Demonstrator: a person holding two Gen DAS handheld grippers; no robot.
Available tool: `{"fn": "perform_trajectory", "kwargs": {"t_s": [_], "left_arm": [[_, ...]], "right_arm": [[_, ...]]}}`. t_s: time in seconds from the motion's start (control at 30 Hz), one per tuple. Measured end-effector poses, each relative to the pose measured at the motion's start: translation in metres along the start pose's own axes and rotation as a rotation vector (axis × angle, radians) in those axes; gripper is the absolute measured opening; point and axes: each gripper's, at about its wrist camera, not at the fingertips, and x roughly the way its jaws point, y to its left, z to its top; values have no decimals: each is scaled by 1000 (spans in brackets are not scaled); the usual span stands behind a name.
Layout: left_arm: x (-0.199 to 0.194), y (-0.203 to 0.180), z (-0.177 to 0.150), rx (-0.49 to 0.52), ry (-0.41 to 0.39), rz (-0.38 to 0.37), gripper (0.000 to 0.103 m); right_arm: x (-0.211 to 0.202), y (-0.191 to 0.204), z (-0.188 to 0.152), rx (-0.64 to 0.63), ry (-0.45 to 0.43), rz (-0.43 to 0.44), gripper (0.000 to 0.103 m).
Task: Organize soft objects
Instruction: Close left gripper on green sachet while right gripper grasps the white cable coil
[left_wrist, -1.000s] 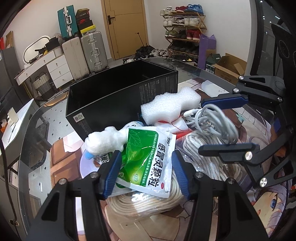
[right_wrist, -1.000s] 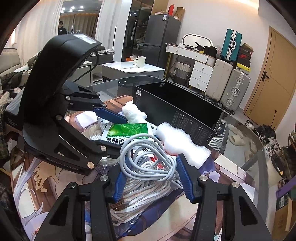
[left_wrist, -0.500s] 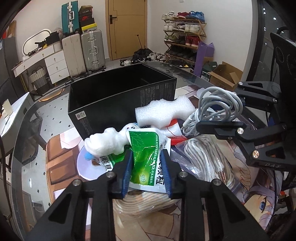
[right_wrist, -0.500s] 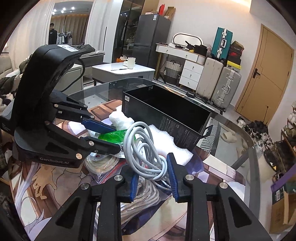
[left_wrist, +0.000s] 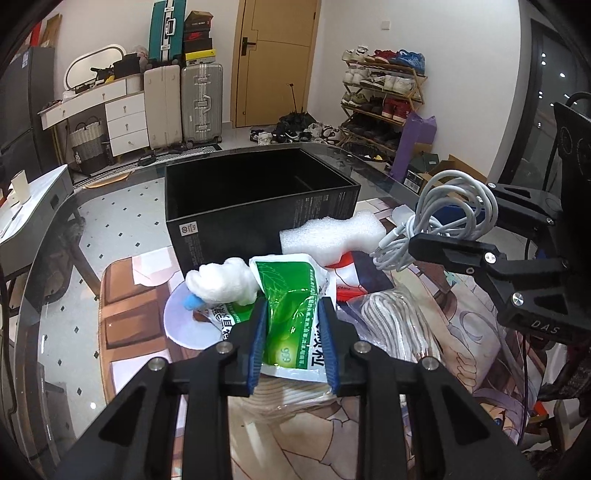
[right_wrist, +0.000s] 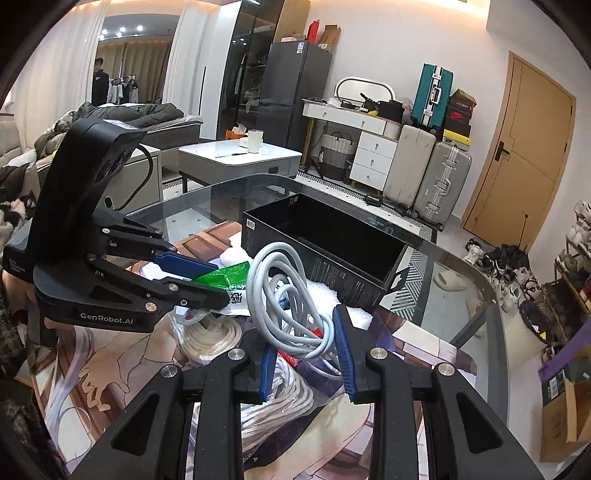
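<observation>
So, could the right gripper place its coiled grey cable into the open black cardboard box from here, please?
Probably yes: the right gripper is shut on the coiled grey cable, and the open black cardboard box lies just ahead with nothing above it.

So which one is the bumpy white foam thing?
Find the big black box on the glass table. The foam block lies right against its near wall, beside the grey cable coil. It is the only stiff, bubbly white piece with wavy edges, unlike the fluffy cotton.
</observation>
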Motion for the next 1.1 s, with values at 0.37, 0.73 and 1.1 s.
{"fn": "perform_trajectory", "kwargs": {"t_s": [0.37, 0.73, 1.1], "left_arm": [[-19, -2, -8, -43, -47, -7, 25], [-39, 0, -2, -68, -100, 23, 25], [-46, 1, 2, -91, -118, 9, 24]], "right_arm": [[-11, 8, 10, 26, -14, 43, 29], [-26, 9, 17, 40, -26, 21, 29], [-37, 10, 22, 46, -43, 15, 29]]}}
